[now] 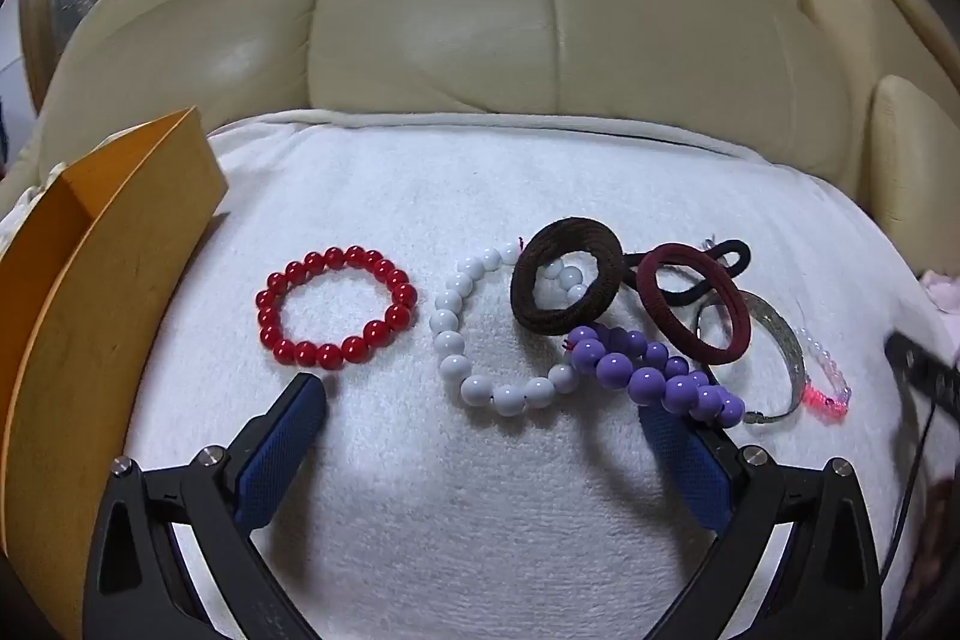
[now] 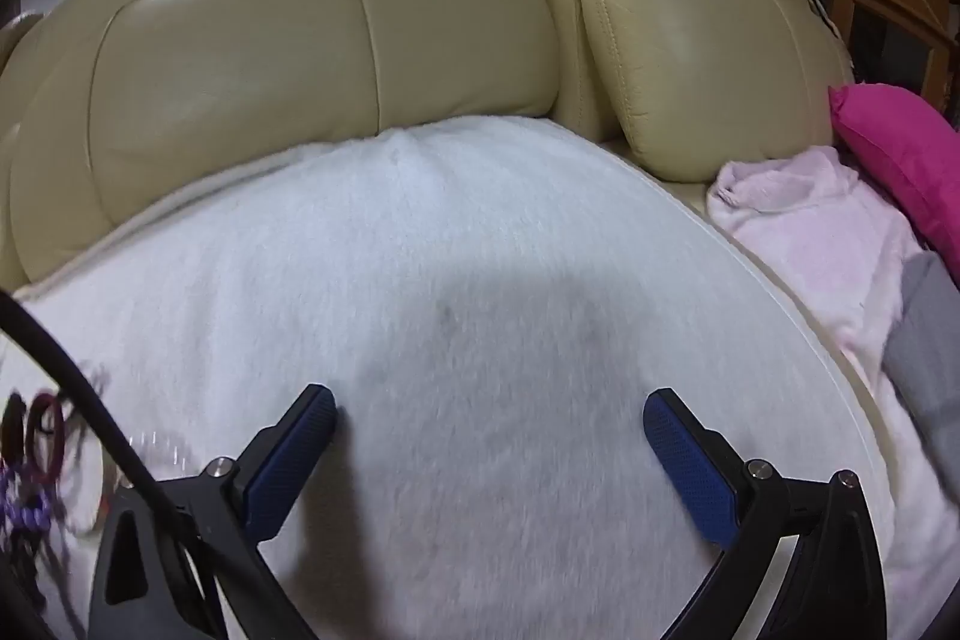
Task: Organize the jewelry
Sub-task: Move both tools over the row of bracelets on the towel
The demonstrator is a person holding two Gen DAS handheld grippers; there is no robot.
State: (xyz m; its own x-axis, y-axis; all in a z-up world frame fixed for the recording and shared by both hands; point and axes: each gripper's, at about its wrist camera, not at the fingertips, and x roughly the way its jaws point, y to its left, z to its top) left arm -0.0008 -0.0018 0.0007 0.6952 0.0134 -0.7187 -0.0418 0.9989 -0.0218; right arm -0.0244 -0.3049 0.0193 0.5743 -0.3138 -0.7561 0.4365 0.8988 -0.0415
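A cream leather sofa (image 1: 540, 16) fills the background, and a white fluffy towel (image 1: 480, 196) is spread over its seat, carrying everything else. At the towel's left edge stands an open orange box (image 1: 90, 244), apart from the jewelry.

The left hand-held gripper (image 1: 480, 400) hangs tilted down over the towel with its blue pads spread wide and nothing between them. The right hand-held gripper (image 2: 489, 412) is likewise released and empty, over bare towel (image 2: 480, 250) well to the right of the pieces. Beside that towel lie a pale pink cloth (image 2: 810, 232) and a magenta cushion (image 2: 900, 148).

The jewelry lies in a row across the towel. A white bead bracelet (image 1: 456, 370) sits in the middle; a brown fabric ring (image 1: 564, 283) rests on its upper right part. Left of it, lying alone, is a red bead bracelet (image 1: 336, 307), just beyond the left pad. A maroon hair ring (image 1: 696, 307) overlaps a black hair tie (image 1: 729, 253) and a silver bangle (image 1: 786, 358). A purple bead bracelet (image 1: 654, 376) lies across the white one's right side, its lower end close to the right pad. Farthest right is what looks like a small pink and clear bead strand (image 1: 831, 388).
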